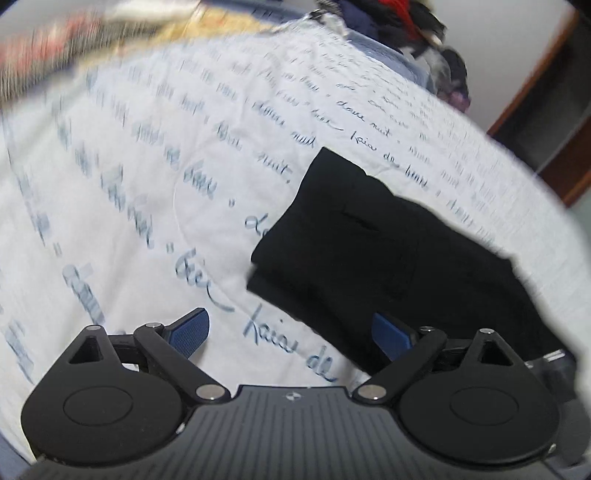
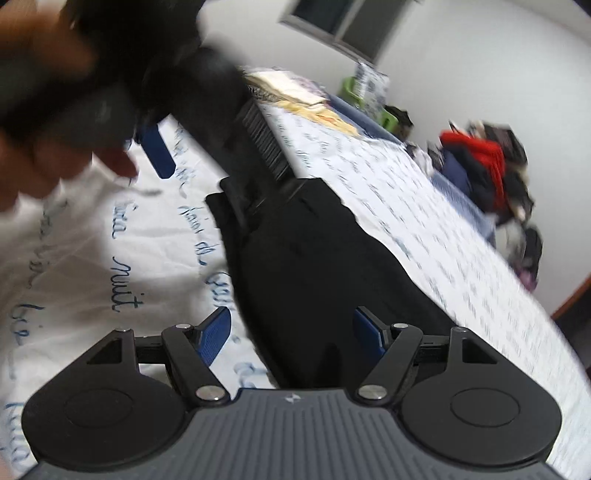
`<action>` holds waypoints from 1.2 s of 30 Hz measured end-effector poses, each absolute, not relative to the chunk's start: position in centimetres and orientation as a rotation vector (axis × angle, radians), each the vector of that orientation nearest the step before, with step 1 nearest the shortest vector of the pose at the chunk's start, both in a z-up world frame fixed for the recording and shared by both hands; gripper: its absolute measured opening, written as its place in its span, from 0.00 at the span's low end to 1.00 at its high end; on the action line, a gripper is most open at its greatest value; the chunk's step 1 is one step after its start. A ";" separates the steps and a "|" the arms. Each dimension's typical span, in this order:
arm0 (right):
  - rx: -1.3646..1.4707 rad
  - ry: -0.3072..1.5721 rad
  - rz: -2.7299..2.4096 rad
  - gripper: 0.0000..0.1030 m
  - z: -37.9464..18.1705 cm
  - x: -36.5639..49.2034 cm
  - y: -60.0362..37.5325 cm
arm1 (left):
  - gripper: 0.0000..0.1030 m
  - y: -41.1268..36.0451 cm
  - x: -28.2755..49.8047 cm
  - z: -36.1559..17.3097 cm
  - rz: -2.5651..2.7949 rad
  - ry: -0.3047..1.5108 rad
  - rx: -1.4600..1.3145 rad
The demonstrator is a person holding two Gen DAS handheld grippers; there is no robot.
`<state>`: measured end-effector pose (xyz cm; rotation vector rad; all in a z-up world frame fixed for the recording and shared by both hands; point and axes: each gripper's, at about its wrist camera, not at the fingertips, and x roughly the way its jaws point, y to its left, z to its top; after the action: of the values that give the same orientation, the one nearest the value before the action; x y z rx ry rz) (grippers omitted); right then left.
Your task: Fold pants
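Spread across both views: a bed under a white sheet printed with blue handwritten script (image 1: 155,192), (image 2: 92,240). On it, a pair of black fabric pants (image 1: 369,251), (image 2: 314,266), folded into a long thick bundle, flat on the sheet, long axis running diagonally away from the right wrist camera toward the far edge of the bed.

Left gripper (image 1: 291,334) held low over the sheet, jaws spread wide and empty; blue pad of the left finger (image 1: 190,330) over bare sheet, the right one (image 1: 389,334) over the near edge of the pants. Contact with the cloth cannot be told.

Right gripper (image 2: 291,334) also low, aimed along the bundle, jaws spread, holding nothing, the pants lying between and beyond the pads.

In the right wrist view, upper left: the left gripper (image 2: 207,122), blurred, with a bare hand (image 2: 55,110) around its body, partly covering the far end of the pants.

Beyond the bed: a heap of red, navy and black clothes (image 2: 484,173), (image 1: 399,18), a pale folded cloth with yellow (image 2: 295,96), a green object (image 2: 351,88) by the white wall.
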<state>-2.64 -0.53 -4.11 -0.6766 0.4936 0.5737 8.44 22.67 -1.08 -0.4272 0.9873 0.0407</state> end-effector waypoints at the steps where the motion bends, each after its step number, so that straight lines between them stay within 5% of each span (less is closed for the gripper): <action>1: -0.726 0.475 0.568 0.71 -4.6 -2.7 0.4 | 0.91 23.6 8.4 -1.3 0.018 0.995 -0.492; 8: -0.981 0.305 0.512 0.69 -7.3 -2.7 5.4 | 0.93 26.2 9.1 -3.5 -0.176 1.023 -0.838; 12: -1.015 0.286 0.526 0.32 -7.6 -1.9 6.4 | 0.94 26.1 10.1 -5.1 -0.238 1.033 -0.956; 17: -0.916 0.311 0.567 0.10 -6.8 -0.6 6.0 | 0.94 25.7 11.3 -6.4 -0.271 1.013 -1.036; 28: -0.313 0.604 0.833 0.09 0.4 3.2 -1.2 | 0.76 25.1 15.6 -6.6 -0.235 0.988 -1.021; 32: -0.065 0.632 0.736 0.09 1.5 6.1 -3.7 | 0.57 25.1 15.5 -6.5 -0.200 0.984 -0.983; 36: -0.142 0.775 0.606 0.09 -2.2 9.3 -1.5 | 0.30 24.5 14.8 -5.6 -0.143 0.974 -0.842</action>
<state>9.26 -1.48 -2.20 -0.1420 0.7747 0.6056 14.85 24.46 -5.65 -0.8415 0.9738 -0.1428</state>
